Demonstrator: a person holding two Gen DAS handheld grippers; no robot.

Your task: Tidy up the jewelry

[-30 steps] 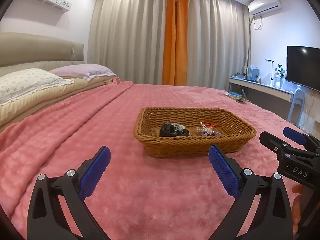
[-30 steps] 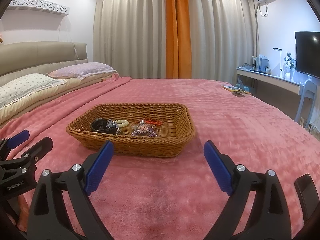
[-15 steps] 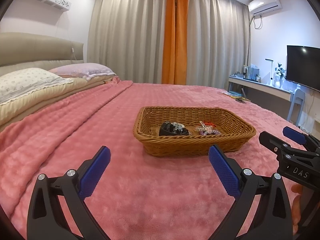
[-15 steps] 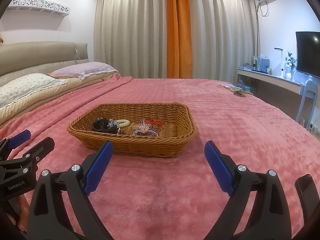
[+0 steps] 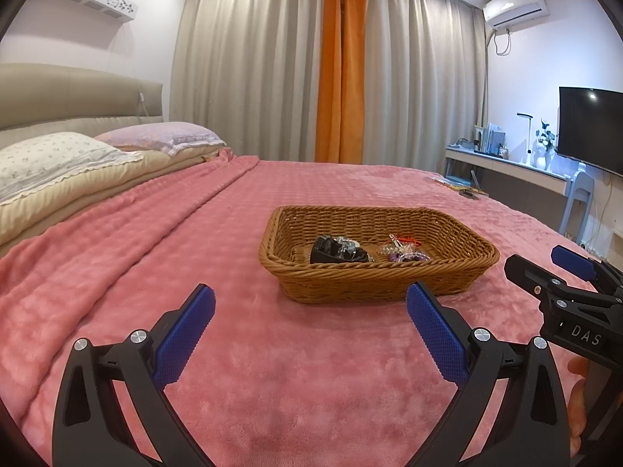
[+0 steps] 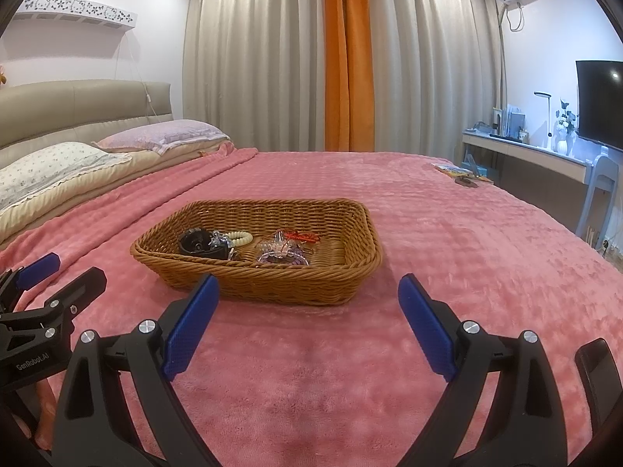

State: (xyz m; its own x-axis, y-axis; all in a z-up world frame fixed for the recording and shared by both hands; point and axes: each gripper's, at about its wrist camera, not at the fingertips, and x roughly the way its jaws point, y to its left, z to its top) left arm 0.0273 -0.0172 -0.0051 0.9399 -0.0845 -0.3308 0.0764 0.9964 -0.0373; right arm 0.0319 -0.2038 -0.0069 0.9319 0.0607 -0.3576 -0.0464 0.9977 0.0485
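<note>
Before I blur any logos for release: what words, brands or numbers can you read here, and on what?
"DAS": on the right tongs' black body, cut off by the frame edge.
"GenRobot.AI": on the left tongs' black body.
Air conditioner badge: too small to read.
Booklet on the bed: blurred.

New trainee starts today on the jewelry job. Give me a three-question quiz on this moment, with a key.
1. True or false: the left gripper holds a bracelet.
2. Where does the cream bead bracelet lie?
A. on the pink blanket
B. in the wicker basket
C. on a pillow
3. Fill in: the black item in the basket lies toward the ____ side of the right wrist view.

Key:
1. False; both it and the right gripper are open and empty.
2. B
3. left
</note>
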